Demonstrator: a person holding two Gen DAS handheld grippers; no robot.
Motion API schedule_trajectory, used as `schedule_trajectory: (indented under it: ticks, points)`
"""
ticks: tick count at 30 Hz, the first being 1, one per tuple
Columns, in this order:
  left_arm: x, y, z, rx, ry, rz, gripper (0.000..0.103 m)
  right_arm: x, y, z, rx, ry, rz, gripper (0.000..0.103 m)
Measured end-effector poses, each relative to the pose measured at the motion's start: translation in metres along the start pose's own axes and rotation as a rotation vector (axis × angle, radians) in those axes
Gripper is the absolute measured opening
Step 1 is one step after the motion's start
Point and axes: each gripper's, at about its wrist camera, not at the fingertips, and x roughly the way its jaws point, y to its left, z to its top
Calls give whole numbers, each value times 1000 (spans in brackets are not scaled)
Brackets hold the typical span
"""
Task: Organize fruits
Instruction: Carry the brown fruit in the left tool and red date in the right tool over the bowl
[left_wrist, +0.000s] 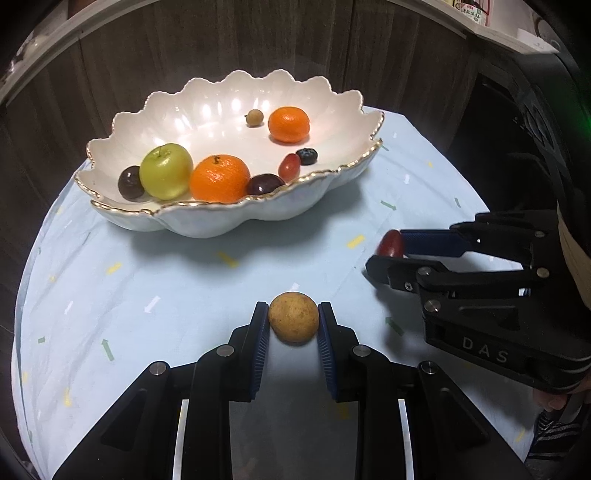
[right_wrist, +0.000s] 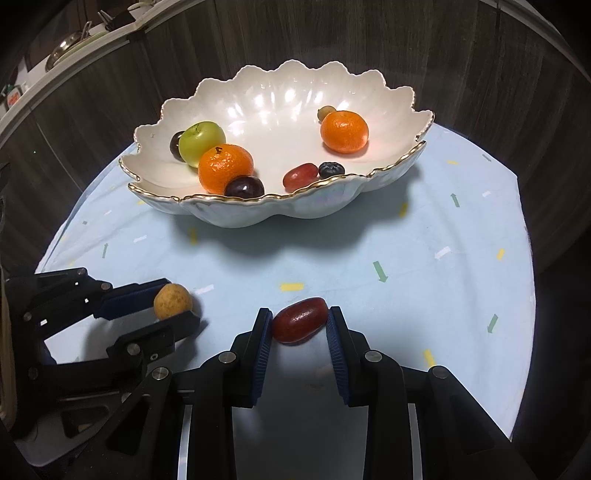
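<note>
Overhead light glares off the scalloped bowl (left_wrist: 192, 96) and casts its soft shadow on the tablecloth (left_wrist: 129, 280); fisheye edges curve, darken, blur.

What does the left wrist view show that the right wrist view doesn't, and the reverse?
Only the left wrist view: a striped sleeve at the lower right and a shelf edge above. Only the right wrist view: a counter with a metal pan at the upper left. Both: the scalloped bowl of fruit, the left gripper shut on the tan round fruit, and the right gripper shut on the red oval fruit.
</note>
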Motion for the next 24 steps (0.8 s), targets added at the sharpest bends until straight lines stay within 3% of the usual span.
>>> schedule_trajectory:
  ticks: [24]
  points:
    - [-47, 21, 10, -42, -73, 26, 27, -39, 24, 8, 6, -73, 12, 31]
